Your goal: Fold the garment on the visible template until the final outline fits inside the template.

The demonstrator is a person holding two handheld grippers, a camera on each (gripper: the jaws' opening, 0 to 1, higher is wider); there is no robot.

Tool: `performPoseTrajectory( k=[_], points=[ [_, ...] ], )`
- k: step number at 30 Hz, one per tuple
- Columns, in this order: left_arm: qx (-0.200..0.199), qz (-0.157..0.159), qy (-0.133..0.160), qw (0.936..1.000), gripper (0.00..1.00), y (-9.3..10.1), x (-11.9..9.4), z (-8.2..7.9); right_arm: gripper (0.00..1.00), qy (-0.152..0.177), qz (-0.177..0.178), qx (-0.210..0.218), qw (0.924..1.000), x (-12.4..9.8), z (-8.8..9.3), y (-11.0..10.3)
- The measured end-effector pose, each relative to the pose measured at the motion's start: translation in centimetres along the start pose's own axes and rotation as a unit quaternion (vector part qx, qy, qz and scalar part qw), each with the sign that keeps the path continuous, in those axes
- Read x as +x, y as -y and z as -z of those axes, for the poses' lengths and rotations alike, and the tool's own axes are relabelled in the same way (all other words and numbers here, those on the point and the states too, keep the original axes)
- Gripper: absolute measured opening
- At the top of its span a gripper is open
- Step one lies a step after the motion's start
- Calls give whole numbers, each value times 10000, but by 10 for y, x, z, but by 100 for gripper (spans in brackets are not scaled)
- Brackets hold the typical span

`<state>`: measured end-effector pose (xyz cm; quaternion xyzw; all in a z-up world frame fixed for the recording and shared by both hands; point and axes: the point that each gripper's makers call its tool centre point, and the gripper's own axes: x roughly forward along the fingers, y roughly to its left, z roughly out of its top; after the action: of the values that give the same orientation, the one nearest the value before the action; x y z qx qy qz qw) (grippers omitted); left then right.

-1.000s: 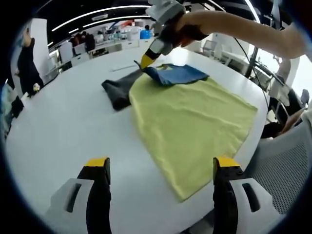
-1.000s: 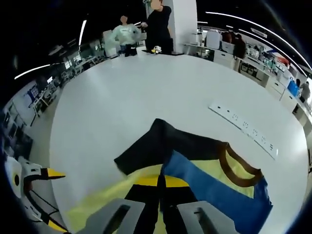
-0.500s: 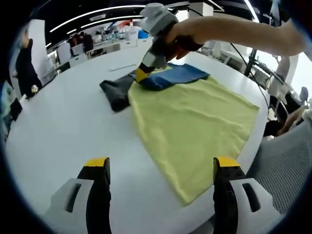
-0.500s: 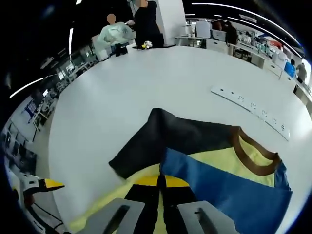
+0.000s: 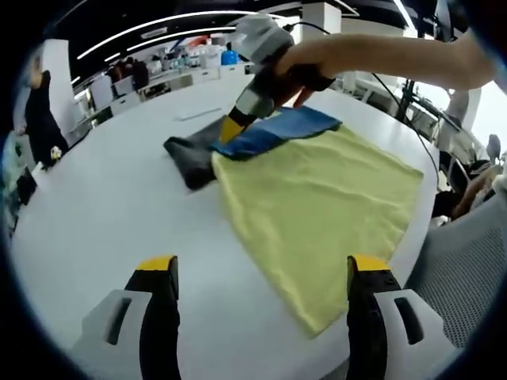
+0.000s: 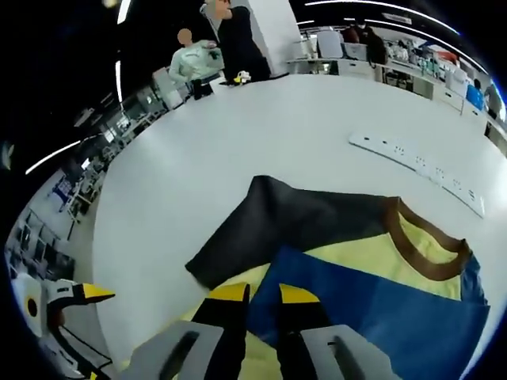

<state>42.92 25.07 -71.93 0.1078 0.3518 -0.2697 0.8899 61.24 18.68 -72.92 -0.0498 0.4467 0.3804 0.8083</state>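
The garment lies flat on the white table (image 5: 103,206): a yellow body (image 5: 317,190), a blue sleeve (image 5: 277,131) folded over its far end, and a dark grey sleeve (image 5: 190,150) sticking out to the left. My left gripper (image 5: 261,265) hangs open and empty over the table's near side, short of the yellow hem. A hand holds my right gripper (image 5: 230,131) at the blue sleeve's corner. In the right gripper view its jaws (image 6: 263,293) stand slightly apart over the blue sleeve (image 6: 356,293), beside the dark sleeve (image 6: 293,222) and brown collar (image 6: 404,237).
A white power strip (image 6: 420,162) lies on the table beyond the garment. A grey mesh chair (image 5: 467,277) stands at the table's right edge. People stand at the far side (image 6: 230,39). A yellow fingertip (image 6: 91,293) of my left gripper shows low left.
The right gripper's jaws, pressed together before, have parted a little. The blue sleeve's corner has been carried inward and set down over the yellow body. My left gripper has stayed put.
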Motion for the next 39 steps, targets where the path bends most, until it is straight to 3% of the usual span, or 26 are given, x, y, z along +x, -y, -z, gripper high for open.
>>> performPoseTrajectory(
  k=[12, 17, 21, 31, 39],
  points=[
    [-321, -32, 267, 9991, 83, -15, 5, -20, 67, 340, -126, -565, 9977, -20, 0, -3],
    [-332, -76, 326, 9989, 82, -22, 8, -28, 79, 484, -227, -705, 9961, -28, 0, -3],
    [-507, -190, 548, 9970, 77, -32, 10, -39, 92, 627, -230, -946, 9933, -37, 0, -4],
    [-559, -363, 694, 9954, 68, -45, 13, -46, 98, 831, -267, -1030, 9908, -58, 9, 1],
    [-591, -619, 721, 9937, 49, -66, 28, -51, 98, 1025, -211, -1112, 9883, -69, 9, 6]
  ],
)
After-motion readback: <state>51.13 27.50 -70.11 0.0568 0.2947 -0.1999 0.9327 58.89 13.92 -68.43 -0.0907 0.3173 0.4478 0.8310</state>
